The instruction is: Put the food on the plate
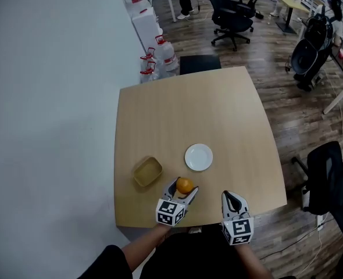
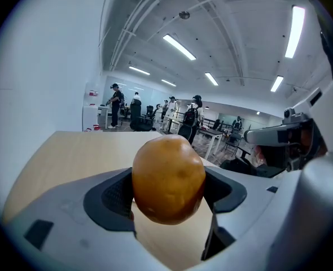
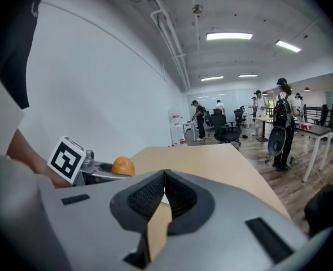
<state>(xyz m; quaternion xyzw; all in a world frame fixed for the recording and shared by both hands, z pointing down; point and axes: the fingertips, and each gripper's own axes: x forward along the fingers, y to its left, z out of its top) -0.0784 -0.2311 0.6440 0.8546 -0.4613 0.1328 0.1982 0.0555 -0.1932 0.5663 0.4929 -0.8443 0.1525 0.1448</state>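
An orange, potato-like food piece point(image 1: 184, 185) point(image 2: 168, 179) sits clamped in my left gripper point(image 1: 185, 188) point(image 2: 169, 192), just above the table's near edge. From the right gripper view the same food point(image 3: 123, 166) shows at the left, beside the marker cube. The small white round plate point(image 1: 199, 157) lies on the table a little beyond and to the right of the held food. My right gripper point(image 1: 234, 199) point(image 3: 165, 194) is shut with nothing in it, its tips touching, near the front edge right of the left one.
A shallow tan dish point(image 1: 147, 171) sits left of the plate. The wooden table point(image 1: 189, 109) stands against a white wall point(image 1: 49, 97). Office chairs point(image 1: 328, 182), water bottles point(image 1: 160, 54) and several people stand farther off on the wooden floor.
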